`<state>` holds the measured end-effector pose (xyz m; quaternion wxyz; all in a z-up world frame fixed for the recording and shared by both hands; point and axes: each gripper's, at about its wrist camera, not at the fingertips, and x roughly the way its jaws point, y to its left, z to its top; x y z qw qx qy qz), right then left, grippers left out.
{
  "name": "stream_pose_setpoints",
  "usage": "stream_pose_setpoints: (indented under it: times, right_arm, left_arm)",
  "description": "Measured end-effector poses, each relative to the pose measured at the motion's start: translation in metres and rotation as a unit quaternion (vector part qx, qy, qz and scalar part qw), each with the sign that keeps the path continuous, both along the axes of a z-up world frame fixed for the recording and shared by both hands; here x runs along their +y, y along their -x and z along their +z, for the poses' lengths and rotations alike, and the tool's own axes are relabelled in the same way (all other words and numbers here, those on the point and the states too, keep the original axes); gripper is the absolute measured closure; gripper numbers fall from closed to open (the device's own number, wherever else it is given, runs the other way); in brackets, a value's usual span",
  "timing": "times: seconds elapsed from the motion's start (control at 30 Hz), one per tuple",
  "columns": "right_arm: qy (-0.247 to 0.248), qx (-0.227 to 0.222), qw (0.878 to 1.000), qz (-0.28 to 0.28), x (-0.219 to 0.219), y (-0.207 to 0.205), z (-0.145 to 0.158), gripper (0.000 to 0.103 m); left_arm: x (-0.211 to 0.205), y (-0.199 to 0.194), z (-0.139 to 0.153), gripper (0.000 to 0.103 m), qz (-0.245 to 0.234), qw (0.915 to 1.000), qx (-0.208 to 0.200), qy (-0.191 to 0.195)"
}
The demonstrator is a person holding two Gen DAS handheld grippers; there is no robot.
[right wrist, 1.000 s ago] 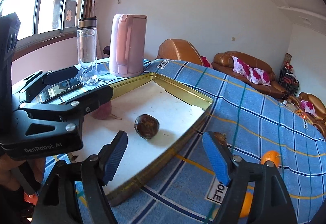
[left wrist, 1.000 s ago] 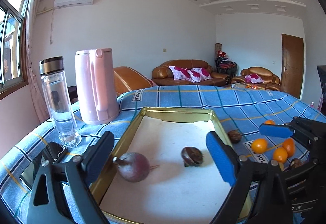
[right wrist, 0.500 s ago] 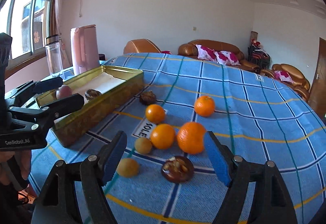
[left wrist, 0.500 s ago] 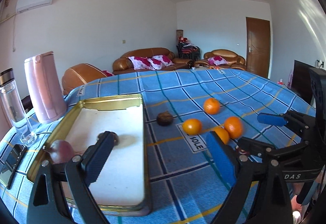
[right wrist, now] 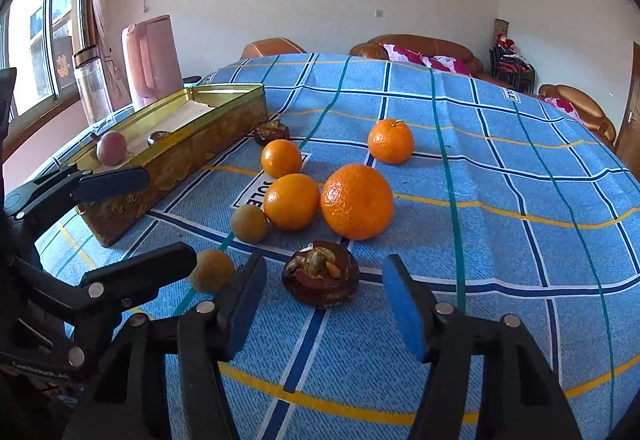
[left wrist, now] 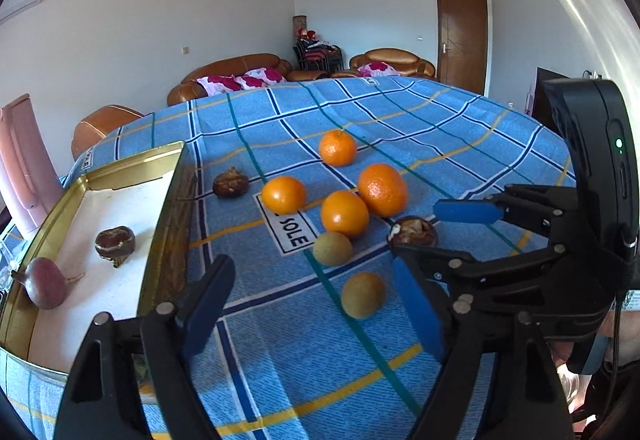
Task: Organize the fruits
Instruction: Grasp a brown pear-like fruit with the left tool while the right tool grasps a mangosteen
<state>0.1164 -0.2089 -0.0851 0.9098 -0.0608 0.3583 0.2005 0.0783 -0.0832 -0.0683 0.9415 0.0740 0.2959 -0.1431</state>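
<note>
Left wrist view
- Left gripper (left wrist: 316,304): jaws spread and closing, nothing pinched; the near brown fruit lies on the cloth between the blue pads, untouched.
- Right gripper (left wrist: 436,236): seen from the side at right, its pads on either side of a dark husked fruit (left wrist: 412,232).
- Oranges: four (three bunched near the label, one farther back) (left wrist: 344,213).
- Brown fruits: two, small and round, near the oranges (left wrist: 363,295).
- Dark fruits on the cloth: two, the second just beside the tin's corner (left wrist: 231,182).
- Tin (left wrist: 132,164): gold, at left; it holds one reddish fruit (left wrist: 45,282) and one dark husked one (left wrist: 115,244).
- Writing: "SOLE" in a box printed on the blue checked cloth (left wrist: 294,232).

Right wrist view
- Right gripper (right wrist: 322,310): jaws spread and closing; the dark fruit (right wrist: 320,274) sits between the pads, which do not press on it.
- Left gripper (right wrist: 168,220): at left, near the brown fruits.
- Oranges: four (right wrist: 357,201).
- Brown fruits: two (right wrist: 249,223).
- Tin (right wrist: 192,144): at left, the reddish fruit (right wrist: 112,148) showing above its wall.
- Behind the tin: one pink kettle (right wrist: 150,60), one clear bottle (right wrist: 93,88).
- Writing: the cloth label, partly hidden by an orange (right wrist: 262,186); another on the far edge, too small to read.
</note>
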Motion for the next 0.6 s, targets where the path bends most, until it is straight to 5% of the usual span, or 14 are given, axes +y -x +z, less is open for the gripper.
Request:
stream_pose_setpoints:
  times: [0.2,0.5,0.6]
  right_arm:
    - [0.012,0.022,1.0,0.017,0.007,-0.005,-0.005,0.058]
    - [-0.02,-0.011,1.0,-0.017,-0.005,0.002,0.0,0.058]
    - [-0.022,-0.011,1.0,-0.017,-0.007,0.002,0.001,0.058]
  left_arm:
    - [0.0,-0.001,-0.004,0.024,-0.005,0.9999,0.01,0.005]
    - [-0.005,-0.003,-0.009,0.024,-0.011,0.9996,0.022,-0.012]
    - [-0.01,-0.004,-0.014,0.041,-0.027,0.9988,0.035,-0.021]
